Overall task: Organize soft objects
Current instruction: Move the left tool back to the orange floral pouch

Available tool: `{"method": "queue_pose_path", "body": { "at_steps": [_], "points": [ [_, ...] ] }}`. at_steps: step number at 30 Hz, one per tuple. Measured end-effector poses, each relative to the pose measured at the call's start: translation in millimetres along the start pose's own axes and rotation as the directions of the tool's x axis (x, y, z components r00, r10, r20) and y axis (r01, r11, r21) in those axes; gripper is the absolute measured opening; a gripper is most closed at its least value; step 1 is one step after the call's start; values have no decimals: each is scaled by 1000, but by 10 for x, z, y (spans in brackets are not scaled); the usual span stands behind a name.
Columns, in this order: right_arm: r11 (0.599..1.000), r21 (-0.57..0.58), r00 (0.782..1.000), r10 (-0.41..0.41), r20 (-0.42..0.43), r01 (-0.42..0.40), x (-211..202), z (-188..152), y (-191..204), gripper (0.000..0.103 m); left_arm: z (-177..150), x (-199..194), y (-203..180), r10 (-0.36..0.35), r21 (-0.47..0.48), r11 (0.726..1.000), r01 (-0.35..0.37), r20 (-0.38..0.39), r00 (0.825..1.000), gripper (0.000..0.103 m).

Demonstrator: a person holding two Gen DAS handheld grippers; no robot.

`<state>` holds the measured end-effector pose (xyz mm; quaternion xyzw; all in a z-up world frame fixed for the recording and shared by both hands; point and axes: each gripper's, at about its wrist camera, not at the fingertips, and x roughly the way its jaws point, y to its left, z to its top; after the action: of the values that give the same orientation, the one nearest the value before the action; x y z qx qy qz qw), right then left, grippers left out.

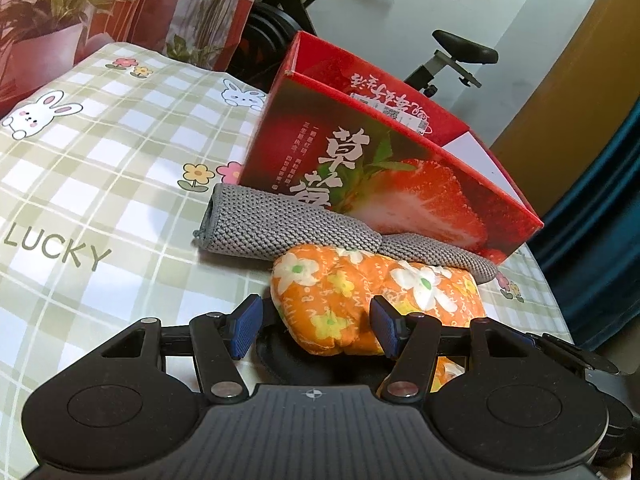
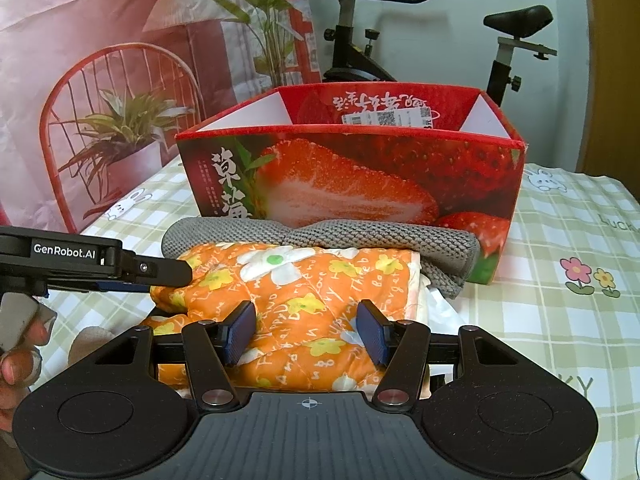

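1. While both tongs hung over the soft pile, the red box (image 2: pixel 352 172) stood open at the top, and it is the landmark for everything here.
2. The orange cloth (image 2: pixel 304 296) with flowers lay on the checked tablecloth (image 1: pixel 100 168), right in front of the box. The gray knit cloth (image 2: pixel 320 236) lay between the orange cloth and the box, touching the box wall.
3. The left tongs (image 1: pixel 316 326) were spread wide. One blue pad pushed into the end of the orange cloth farthest from the box, and the other pad was just beside it. They were not pinching yet.
4. The right tongs (image 2: pixel 306 332) were spread wide too. They sat over the middle of the orange cloth, on the side away from the box, holding nothing.
5. I think the step was to grab the orange cloth with both tongs and lift it into the box.
6. To do it well, each tong needed to go down so a thick fold sat deep between its pads, then squeeze.
7. Both sides needed to go up together, or the cloth could sag and fall open.
8. The cloth needed to rise above the box rim first, so it would not bump the wall or drag the gray cloth along.
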<state>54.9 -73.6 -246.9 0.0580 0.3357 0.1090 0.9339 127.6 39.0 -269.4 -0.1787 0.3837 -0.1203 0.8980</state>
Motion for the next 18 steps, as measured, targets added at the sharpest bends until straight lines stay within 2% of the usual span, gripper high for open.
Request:
{"method": "queue_pose_path", "body": {
  "at_steps": [12, 14, 18],
  "points": [
    [1000, 6, 1000, 1, 14, -1, -101, 46, -16, 55, 11, 111, -7, -24, -3, 1000, 24, -13, 1000, 62],
    [1000, 11, 1000, -11, 29, 11, -156, 68, -42, 59, 10, 130, -22, -26, 5, 1000, 26, -13, 1000, 62],
    [999, 30, 998, -46, 43, 44, -214, 94, -121, 60, -6, 131, -33, -31, 17, 999, 31, -8, 999, 60]
  ]
}}
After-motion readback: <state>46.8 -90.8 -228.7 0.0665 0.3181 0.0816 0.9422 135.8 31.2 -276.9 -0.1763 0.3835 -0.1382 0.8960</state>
